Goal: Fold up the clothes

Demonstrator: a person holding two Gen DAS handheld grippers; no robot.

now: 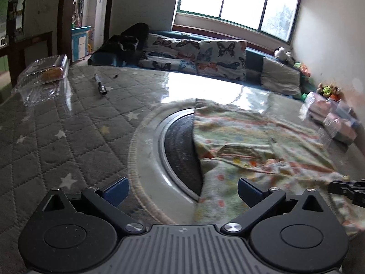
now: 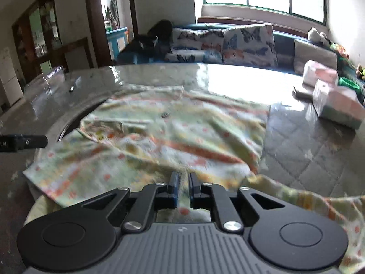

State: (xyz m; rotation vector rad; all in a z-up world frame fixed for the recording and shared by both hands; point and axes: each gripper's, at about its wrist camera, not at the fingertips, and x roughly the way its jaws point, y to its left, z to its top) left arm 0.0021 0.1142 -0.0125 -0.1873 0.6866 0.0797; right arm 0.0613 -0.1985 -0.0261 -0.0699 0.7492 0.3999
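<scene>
- Quilted grey cover with stars lies over the bench (image 1: 68, 123), under a glossy clear sheet; a round inset ring (image 1: 173, 141) sits in the middle.
- Left gripper (image 1: 182, 193) tilts down over the ring's near edge, its fingers (image 1: 115, 191) released and spread wide with nothing between them.
- Its right finger hangs over the near left edge of the cloth (image 1: 251, 141); its left finger is over bare cover, apart from the cloth.
- Right gripper (image 2: 183, 188) also tilts down, low over the cloth's near edge, its fingers (image 2: 173, 187) clenched close with a pinch of cloth (image 2: 173, 137) between them.
- From that pinch, one strip of cloth trails away to the right along the near edge.
- The cloth, pale green with orange stripes and small prints, lies spread and rumpled across the right half of the ring, one part folded over on top.
- Each gripper's tip shows at the side of the other's view.
- Farther off: a pen (image 1: 100, 84) and a clear box (image 1: 43, 80) at far left, wrapped packs (image 2: 335, 100) at far right.
- Beyond the bench stand a sofa with butterfly cushions (image 1: 205, 57) and a window (image 1: 239, 2).
</scene>
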